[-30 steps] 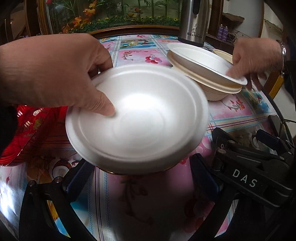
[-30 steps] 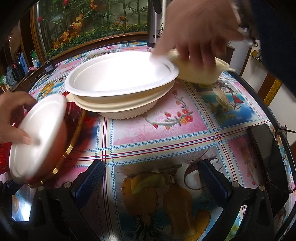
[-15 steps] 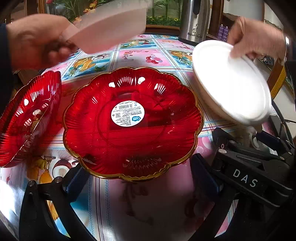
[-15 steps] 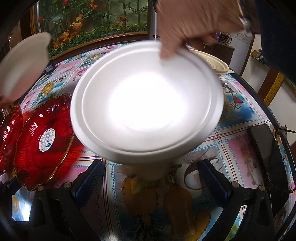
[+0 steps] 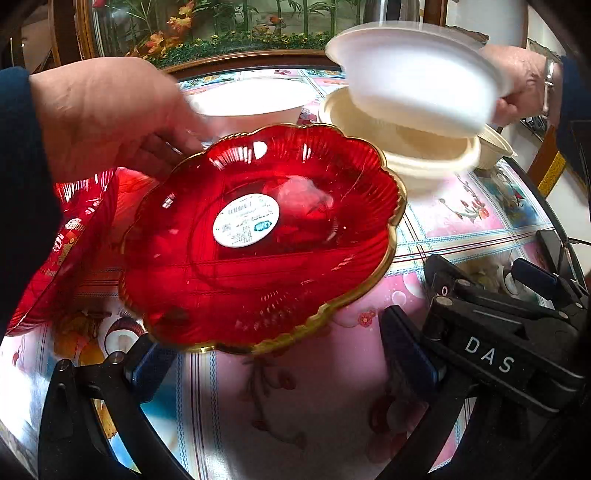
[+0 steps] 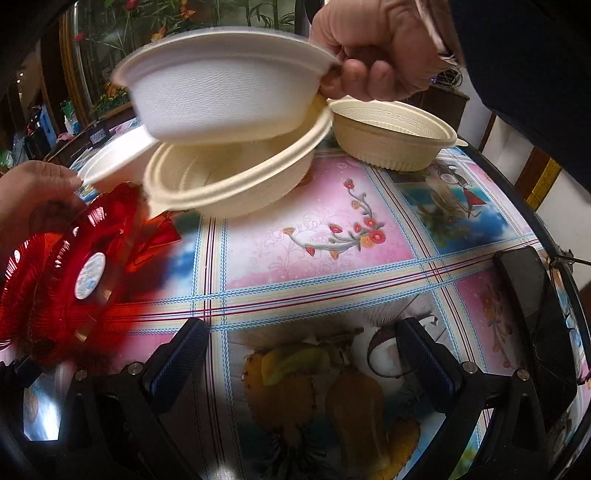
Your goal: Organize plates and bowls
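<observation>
A bare left hand (image 5: 107,114) tilts a red gold-rimmed glass plate (image 5: 258,240) up off the table; it also shows in the right wrist view (image 6: 88,273). A bare right hand (image 6: 376,51) holds a white foam bowl (image 6: 225,85) just above a cream bowl (image 6: 229,181). A second cream bowl (image 6: 391,136) stands behind. A white foam plate (image 5: 243,99) lies farther back. My left gripper (image 5: 280,365) and right gripper (image 6: 303,354) lie on the table, both open and empty.
Another red glass plate (image 5: 62,254) lies at the left. A black phone (image 6: 535,317) and glasses lie at the right table edge. A patterned tablecloth (image 6: 325,236) covers the round table. A planted glass tank (image 5: 236,26) stands behind.
The left hand set the white plate down at the back and took the red plate's rim, tilting it. The right hand turned its white bowl upright and moved it back over the cream bowl.
</observation>
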Demonstrator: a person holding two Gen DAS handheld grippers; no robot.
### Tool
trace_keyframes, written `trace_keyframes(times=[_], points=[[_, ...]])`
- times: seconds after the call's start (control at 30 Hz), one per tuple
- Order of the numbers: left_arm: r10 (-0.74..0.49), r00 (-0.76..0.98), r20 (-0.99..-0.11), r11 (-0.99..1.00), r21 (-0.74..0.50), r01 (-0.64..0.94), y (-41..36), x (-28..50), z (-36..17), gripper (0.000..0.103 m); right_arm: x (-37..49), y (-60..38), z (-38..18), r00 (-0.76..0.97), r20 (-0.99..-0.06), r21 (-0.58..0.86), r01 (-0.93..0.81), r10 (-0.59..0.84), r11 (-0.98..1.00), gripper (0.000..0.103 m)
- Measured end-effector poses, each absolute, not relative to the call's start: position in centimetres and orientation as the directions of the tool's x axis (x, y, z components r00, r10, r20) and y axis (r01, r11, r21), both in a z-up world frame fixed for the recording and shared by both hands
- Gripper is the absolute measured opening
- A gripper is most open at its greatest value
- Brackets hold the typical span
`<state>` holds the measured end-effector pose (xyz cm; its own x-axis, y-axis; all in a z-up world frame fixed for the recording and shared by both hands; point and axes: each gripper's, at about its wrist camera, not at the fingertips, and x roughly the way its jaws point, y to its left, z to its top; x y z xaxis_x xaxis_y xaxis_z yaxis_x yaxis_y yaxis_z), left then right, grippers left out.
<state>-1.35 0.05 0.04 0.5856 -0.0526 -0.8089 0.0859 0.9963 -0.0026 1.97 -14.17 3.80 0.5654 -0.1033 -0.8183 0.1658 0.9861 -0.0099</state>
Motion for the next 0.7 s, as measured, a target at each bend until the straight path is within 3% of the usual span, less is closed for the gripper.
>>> trace_keyframes(times=[0.7], points=[[-0.053, 0.586, -0.809, 0.996, -0.003, 0.086, -0.13, -1.25, -0.03, 0.103, 2.02, -14.06, 3.99, 0.565, -0.819, -0.01, 0.166, -0.104, 0.986, 0.103]])
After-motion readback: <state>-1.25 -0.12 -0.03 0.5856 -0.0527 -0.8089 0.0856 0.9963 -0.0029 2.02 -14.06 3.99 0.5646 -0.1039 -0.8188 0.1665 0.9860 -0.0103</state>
